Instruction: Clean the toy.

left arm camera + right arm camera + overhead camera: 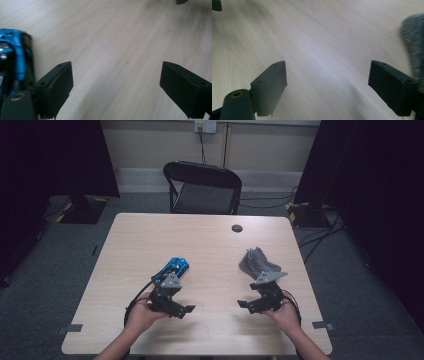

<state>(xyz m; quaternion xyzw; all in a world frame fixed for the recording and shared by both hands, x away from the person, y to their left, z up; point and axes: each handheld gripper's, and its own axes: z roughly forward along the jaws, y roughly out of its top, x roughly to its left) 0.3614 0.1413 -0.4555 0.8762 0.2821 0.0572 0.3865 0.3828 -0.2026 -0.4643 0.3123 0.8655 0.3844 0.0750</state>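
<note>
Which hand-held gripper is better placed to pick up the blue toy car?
Left. The left hand-held gripper is open right beside the blue toy car; the right hand-held gripper sits by the grey cloth.

Camera layout: one overhead view and two gripper-mounted views of the wooden table [210, 245].
The high view looks forward and down over the whole table toward the chair [202, 187]; each gripper view sits close above the tabletop, sharing its bare centre.

On the table [210, 245], left tongs [176, 270] touch a blue toy car [175, 266]; right tongs [264, 279] adjoin grey cloth [256, 260].
</note>
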